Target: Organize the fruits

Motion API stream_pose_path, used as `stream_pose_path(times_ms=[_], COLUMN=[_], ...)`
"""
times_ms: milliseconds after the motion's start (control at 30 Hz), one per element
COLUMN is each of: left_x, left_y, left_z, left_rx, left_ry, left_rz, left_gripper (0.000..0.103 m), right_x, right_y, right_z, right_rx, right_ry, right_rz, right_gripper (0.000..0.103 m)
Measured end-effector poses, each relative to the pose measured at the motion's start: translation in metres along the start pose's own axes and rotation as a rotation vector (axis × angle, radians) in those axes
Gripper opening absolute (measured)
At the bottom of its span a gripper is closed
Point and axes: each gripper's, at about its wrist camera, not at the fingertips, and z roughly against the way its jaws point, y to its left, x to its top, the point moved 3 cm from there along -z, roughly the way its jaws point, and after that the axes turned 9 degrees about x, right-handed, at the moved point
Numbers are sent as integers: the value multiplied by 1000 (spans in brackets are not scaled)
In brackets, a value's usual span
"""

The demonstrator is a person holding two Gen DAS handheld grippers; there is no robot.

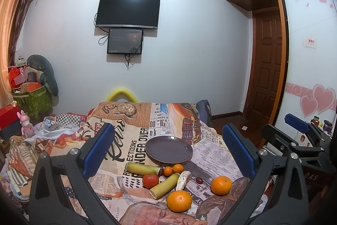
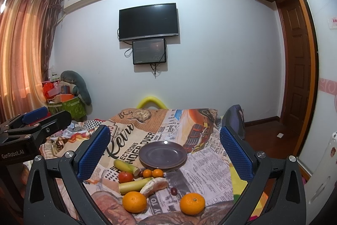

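Observation:
An empty dark plate (image 1: 168, 149) (image 2: 162, 154) sits on the newspaper-print cloth. In front of it lie two large oranges (image 1: 179, 201) (image 1: 221, 185) (image 2: 134, 201) (image 2: 192, 203), two small tangerines (image 1: 173, 170) (image 2: 152, 173), a tomato (image 1: 150, 180) (image 2: 125, 177), two yellow-green cobs (image 1: 142, 168) (image 1: 164, 185) (image 2: 124, 165) (image 2: 134, 184), a pale bread-like piece (image 1: 183, 179) (image 2: 153, 184) and a dark grape (image 1: 199, 180) (image 2: 173, 191). My left gripper (image 1: 168, 149) is open and empty above the fruit. My right gripper (image 2: 163, 151) is open and empty too.
The cloth-covered table (image 1: 118, 130) has clutter and fabric at its left (image 1: 52, 136). A green box (image 2: 69, 108) of items stands by the curtain. A TV (image 1: 127, 11) hangs on the far wall. A wooden door (image 1: 267, 69) and wardrobe are at right.

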Motion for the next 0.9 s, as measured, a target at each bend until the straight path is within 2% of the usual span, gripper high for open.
stream_pose_path(times_ms=[500, 733, 800, 900], left_x=[-3, -10, -13, -19], left_y=[1, -1, -2, -3], left_z=[-8, -18, -23, -34], left_rx=[-5, -13, -18, -24], left_ry=[14, 41, 59, 104], left_rz=[-1, -3, -1, -3], left_gripper=[103, 103, 101, 89], right_x=[-3, -9, -13, -21], right_y=[0, -9, -14, -21], right_z=[-1, -9, -13, -18], right_rx=[0, -6, -14, -20], right_ry=[9, 48, 66, 97], right_rz=[-7, -26, -35, -47], right_gripper=[103, 103, 103, 103])
